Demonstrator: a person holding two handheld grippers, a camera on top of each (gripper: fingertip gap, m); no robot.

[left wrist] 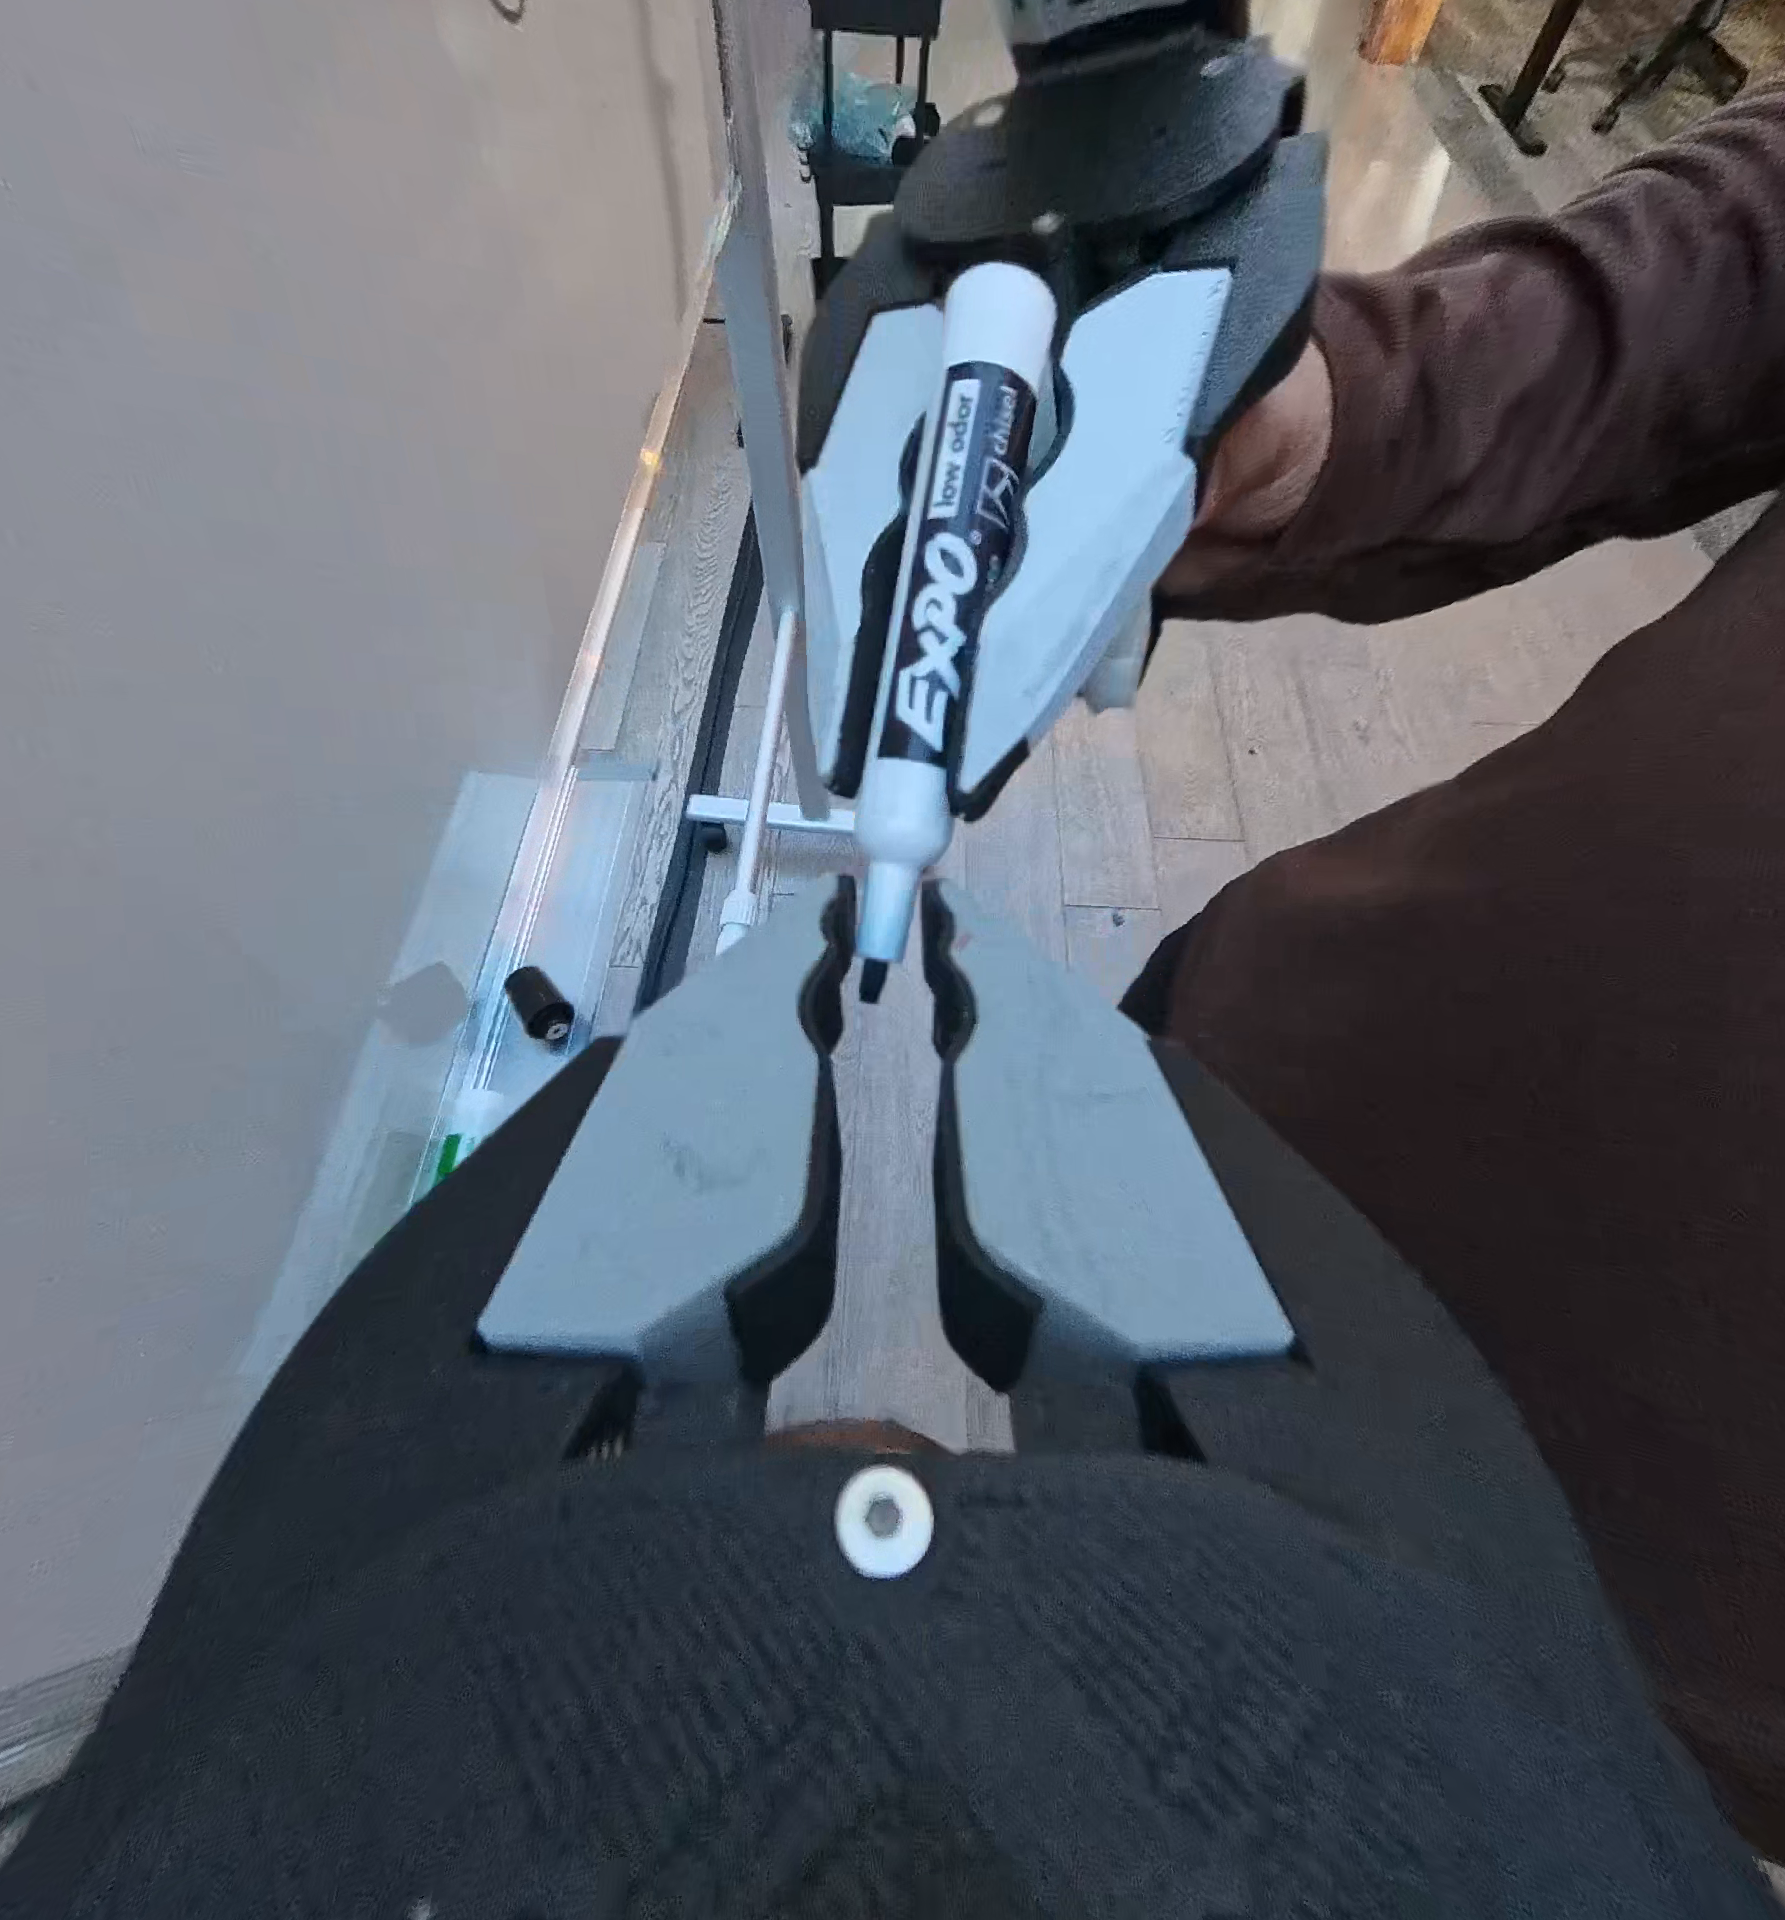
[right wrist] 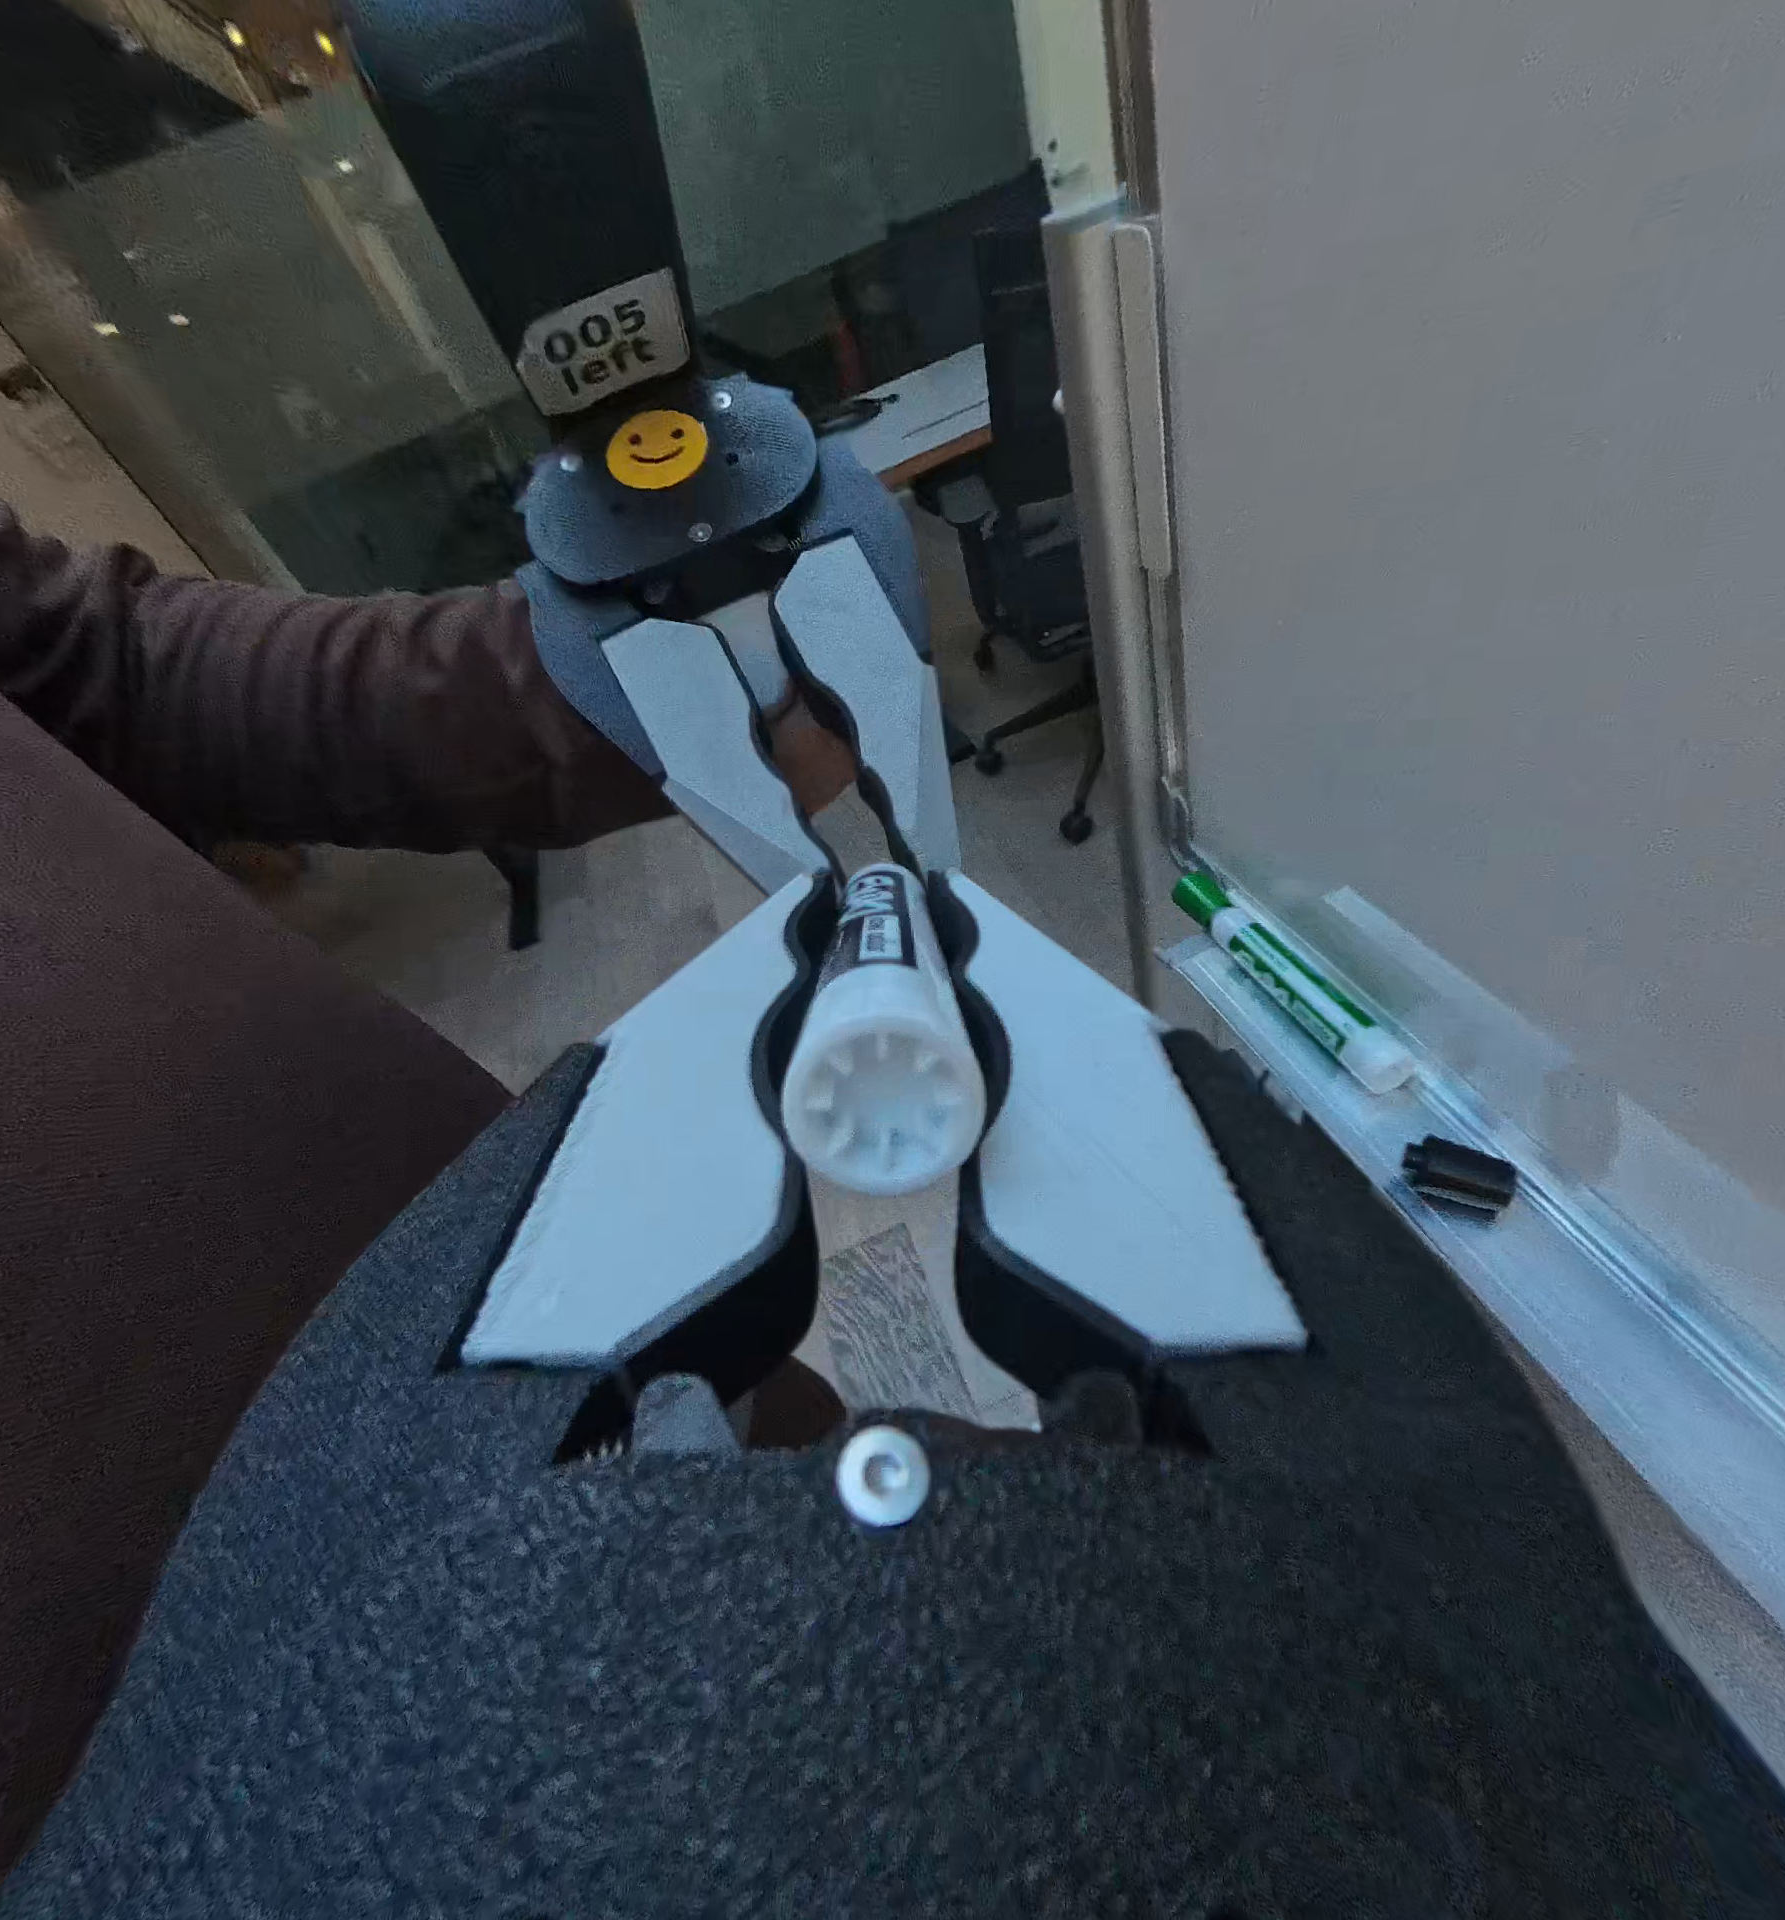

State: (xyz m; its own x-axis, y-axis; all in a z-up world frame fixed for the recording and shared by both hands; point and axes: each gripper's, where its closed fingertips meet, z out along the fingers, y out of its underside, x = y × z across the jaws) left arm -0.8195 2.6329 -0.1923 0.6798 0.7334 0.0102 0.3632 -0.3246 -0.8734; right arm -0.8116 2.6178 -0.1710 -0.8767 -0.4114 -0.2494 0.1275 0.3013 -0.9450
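The left wrist view sits on the rear of the left gripper [left wrist: 883,914] and looks forward along its two fingers, down toward the wood floor, with the whiteboard [left wrist: 296,520] filling its left side at close range. The right wrist view sits likewise on the right gripper [right wrist: 875,883], facing the opposite way, with the whiteboard [right wrist: 1490,520] on its right side. The two cameras face each other, each showing the other gripper just beyond its own fingertips. Both views share the marker [left wrist: 935,582] between the grippers, the whiteboard's tray [left wrist: 555,914] and the black cap [left wrist: 540,1011] lying in it.
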